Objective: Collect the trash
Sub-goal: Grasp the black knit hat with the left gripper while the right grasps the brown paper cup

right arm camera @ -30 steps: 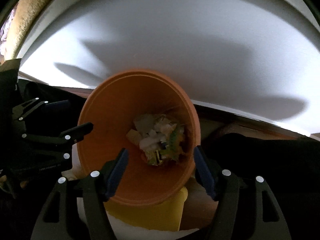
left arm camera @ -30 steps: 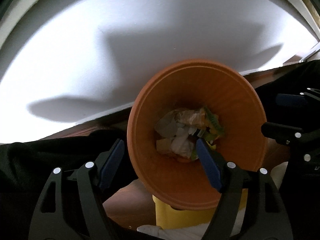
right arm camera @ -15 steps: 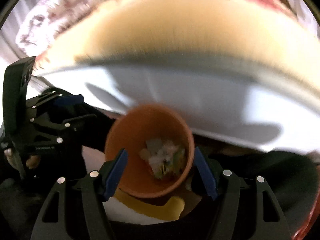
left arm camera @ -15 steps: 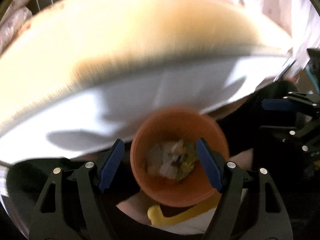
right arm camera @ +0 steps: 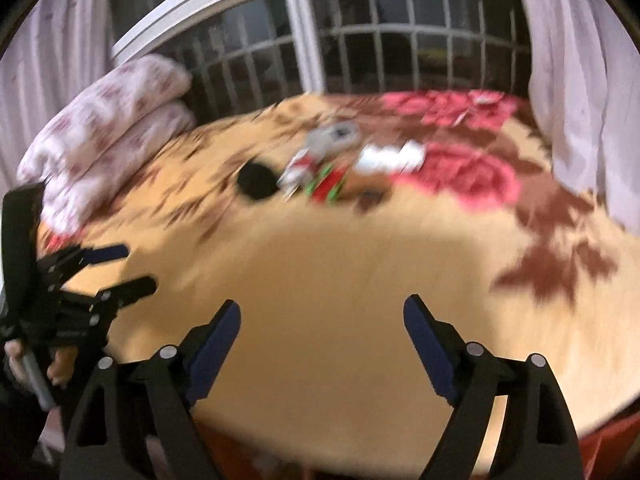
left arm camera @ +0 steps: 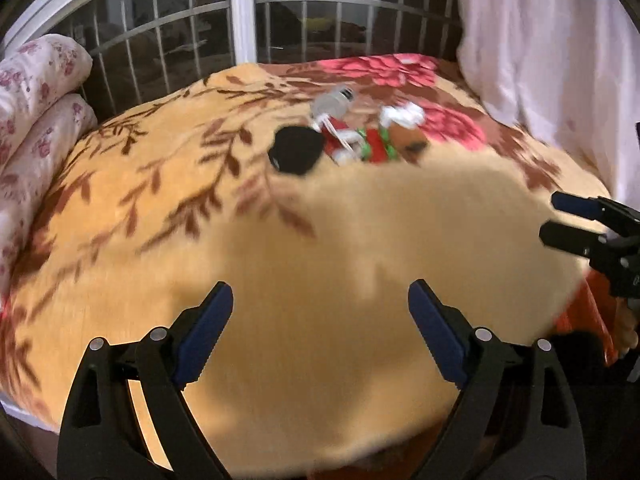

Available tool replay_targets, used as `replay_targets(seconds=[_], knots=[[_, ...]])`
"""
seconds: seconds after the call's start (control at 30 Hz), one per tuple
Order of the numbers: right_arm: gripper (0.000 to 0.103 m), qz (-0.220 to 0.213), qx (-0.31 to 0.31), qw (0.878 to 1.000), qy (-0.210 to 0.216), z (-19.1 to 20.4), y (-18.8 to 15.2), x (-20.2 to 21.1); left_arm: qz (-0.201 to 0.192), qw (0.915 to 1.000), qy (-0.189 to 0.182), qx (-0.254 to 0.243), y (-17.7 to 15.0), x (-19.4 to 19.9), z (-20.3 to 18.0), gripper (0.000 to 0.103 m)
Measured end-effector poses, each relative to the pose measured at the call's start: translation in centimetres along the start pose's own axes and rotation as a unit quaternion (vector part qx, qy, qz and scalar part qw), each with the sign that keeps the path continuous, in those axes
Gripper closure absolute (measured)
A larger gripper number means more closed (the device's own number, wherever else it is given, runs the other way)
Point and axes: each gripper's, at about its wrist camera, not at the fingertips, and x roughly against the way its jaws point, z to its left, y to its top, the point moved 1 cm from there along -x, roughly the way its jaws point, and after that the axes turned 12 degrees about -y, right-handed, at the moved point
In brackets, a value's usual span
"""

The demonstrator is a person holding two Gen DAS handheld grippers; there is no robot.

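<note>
A heap of trash lies far out on a yellow floral blanket (left arm camera: pixel 320 240): a black lump (left arm camera: pixel 295 152), a crushed clear bottle (left arm camera: pixel 333 105), red and green wrappers (left arm camera: pixel 370 148) and white crumpled paper (left arm camera: pixel 402 114). The same black lump (right arm camera: pixel 256 180), wrappers (right arm camera: pixel 326 184) and white paper (right arm camera: pixel 390 158) show blurred in the right wrist view. My left gripper (left arm camera: pixel 320 304) hangs over the blanket's near part, jaws opening, nothing between them. My right gripper (right arm camera: pixel 322 320) is beside it, jaws opening and empty too. Each gripper appears at the other view's edge, the right gripper (left arm camera: pixel 576 220) and the left gripper (right arm camera: pixel 116 268).
The blanket covers a bed (left arm camera: pixel 28 400) below a barred window (left arm camera: pixel 240 12). Folded floral bedding (left arm camera: pixel 32 92) is stacked at the left, the same bedding (right arm camera: pixel 104 128) in the right view. White curtains (left arm camera: pixel 552 48) hang at the right. A hand (right arm camera: pixel 16 364) grips the left tool's handle.
Both grippers rose and tilted up from the orange bin of trash below the bed's edge, now out of view. They now face the blanket and the heap. Both sets of jaws stand wider.
</note>
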Motion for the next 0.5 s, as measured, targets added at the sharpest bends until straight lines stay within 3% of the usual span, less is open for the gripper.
replay_targets(seconds=[0.17,0.27,0.5], knots=[[0.019,-0.043,-0.043,0.997,-0.046,-2.9,5.3,-5.2,0.010,0.9997,0.022,0.009,4.5,-4.7,1.6,0.016],[0.017,-0.050,-0.077,0.994,-0.058,-4.5,6.4,-7.2,0.023,0.9992,0.034,0.003,6.5,-7.8,2.2,0.016],[0.015,-0.018,-0.164,0.986,-0.002,-7.6,5.0,-9.9,0.041,0.9972,0.059,-0.019,9.4,-12.3,3.0,0.016]])
